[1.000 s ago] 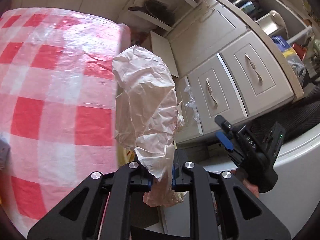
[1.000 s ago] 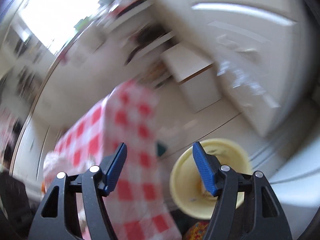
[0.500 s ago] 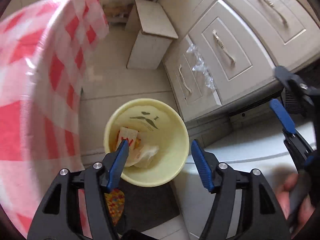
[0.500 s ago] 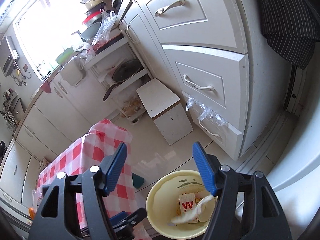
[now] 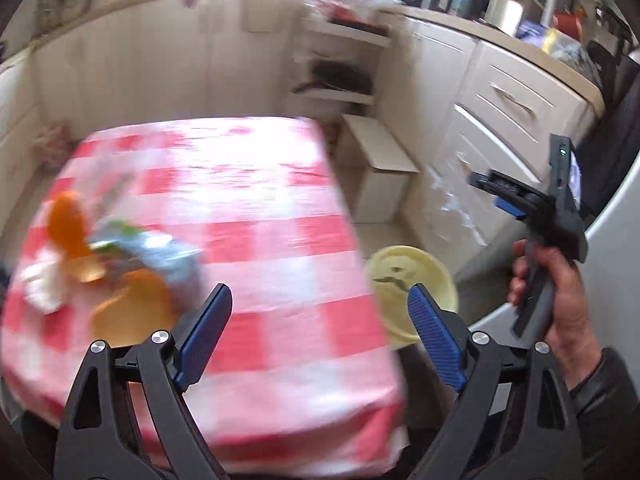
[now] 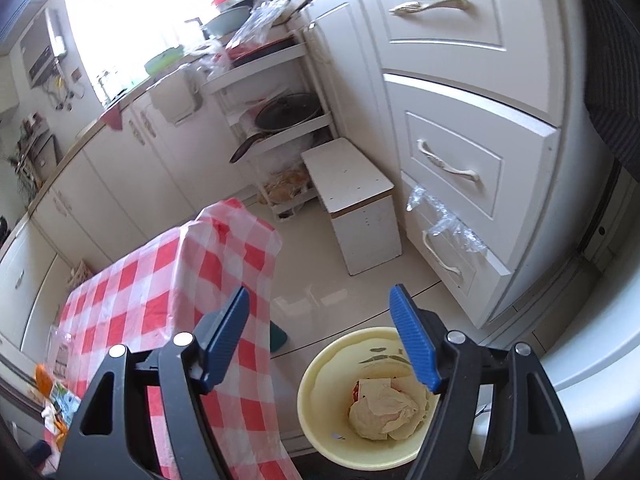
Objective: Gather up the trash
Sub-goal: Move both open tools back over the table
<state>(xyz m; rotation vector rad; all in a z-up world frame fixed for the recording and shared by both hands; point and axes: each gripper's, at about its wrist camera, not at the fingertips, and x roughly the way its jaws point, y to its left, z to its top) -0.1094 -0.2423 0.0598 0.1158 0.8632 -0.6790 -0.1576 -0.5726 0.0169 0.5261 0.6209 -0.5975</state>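
A pale yellow bin (image 6: 320,408) stands on the floor beside the table, and the crumpled white paper (image 6: 386,414) lies inside it. The bin (image 5: 404,268) also shows in the left wrist view. My left gripper (image 5: 320,332) is open and empty above the near edge of the red-checked table (image 5: 248,240). A blurred pile of trash (image 5: 104,264), orange, blue and white, lies on the table's left side. My right gripper (image 6: 320,340) is open and empty above the bin; it also shows in the left wrist view (image 5: 516,200), held in a hand.
White drawers (image 6: 460,168) stand at the right, with clear plastic (image 6: 444,220) hanging from one. A small white box stool (image 6: 356,200) stands on the floor beyond the bin. A white appliance (image 6: 592,360) is at the near right. More trash (image 6: 56,396) lies at the table's left end.
My left gripper opened and dropped the crumpled paper into the bin, then swung up and left toward the table. The right gripper stayed open over the bin.
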